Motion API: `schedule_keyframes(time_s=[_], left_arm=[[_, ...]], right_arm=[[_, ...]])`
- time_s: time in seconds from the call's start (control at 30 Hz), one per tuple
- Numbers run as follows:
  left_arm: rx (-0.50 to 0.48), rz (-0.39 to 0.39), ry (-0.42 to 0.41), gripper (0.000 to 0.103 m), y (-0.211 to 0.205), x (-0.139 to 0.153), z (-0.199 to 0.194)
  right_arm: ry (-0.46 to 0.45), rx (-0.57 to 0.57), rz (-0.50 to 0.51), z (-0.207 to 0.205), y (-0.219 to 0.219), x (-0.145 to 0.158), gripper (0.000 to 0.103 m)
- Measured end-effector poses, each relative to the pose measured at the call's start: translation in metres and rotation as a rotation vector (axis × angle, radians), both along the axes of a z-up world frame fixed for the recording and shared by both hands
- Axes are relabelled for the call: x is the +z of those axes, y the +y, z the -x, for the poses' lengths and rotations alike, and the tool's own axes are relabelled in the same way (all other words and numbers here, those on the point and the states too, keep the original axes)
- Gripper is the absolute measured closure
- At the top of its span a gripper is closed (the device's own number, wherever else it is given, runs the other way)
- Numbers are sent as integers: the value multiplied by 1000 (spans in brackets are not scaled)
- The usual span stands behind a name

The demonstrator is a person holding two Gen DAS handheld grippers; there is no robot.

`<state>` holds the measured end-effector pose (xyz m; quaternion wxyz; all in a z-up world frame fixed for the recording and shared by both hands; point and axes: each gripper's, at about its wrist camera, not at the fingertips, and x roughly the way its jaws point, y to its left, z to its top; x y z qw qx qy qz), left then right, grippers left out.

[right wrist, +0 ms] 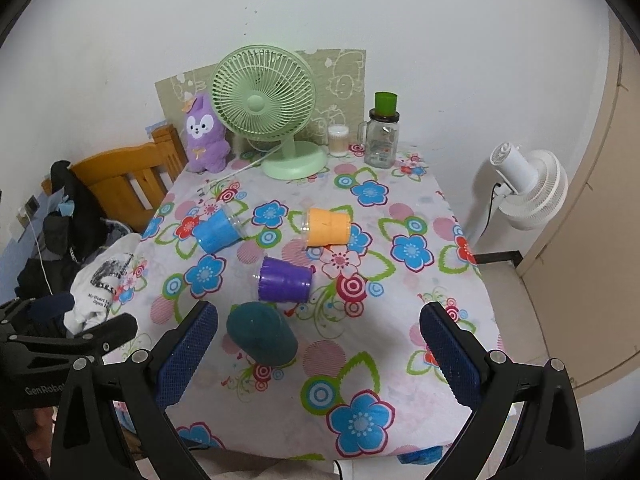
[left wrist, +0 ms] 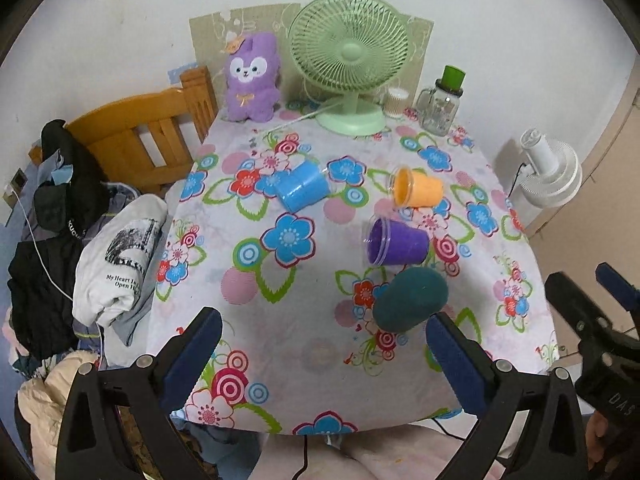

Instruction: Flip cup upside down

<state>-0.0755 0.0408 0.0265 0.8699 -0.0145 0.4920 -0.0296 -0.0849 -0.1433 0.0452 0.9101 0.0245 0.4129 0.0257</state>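
Fingers (left wrist: 200, 344) of both grippers spread apart, holding nothing; four empty cups (left wrist: 396, 242) lie sideways.

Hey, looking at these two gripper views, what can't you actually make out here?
- Teal cup: its mouth faces away in both views, so the inside is hidden.
- Glass jar: label too small to read.
- White shirt: print cut off by a fold in the left view.
- Left gripper: jaws cut off by the right view's edge.
- Small container behind the green fan: contents unclear.
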Motion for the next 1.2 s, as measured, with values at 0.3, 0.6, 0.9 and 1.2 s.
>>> schedule_keyframes(time_s=[0.3, 0.6, 0.9, 1.2], left_arm=[[-19, -9, -68, 0, -14, 13, 7], [-16, 9, -79, 0, -17, 19, 6], [-16, 9, -77, 0, -20, 20, 6], [-18, 9, -80, 0, -20, 21, 4]], right_arm=[[-15, -32, 1, 5, -6, 12, 1], [-32, -31, 14, 7, -7, 20, 1], [-30, -32, 12, 7, -8, 20, 1], [-32, -41, 5, 10, -13, 19, 1]])
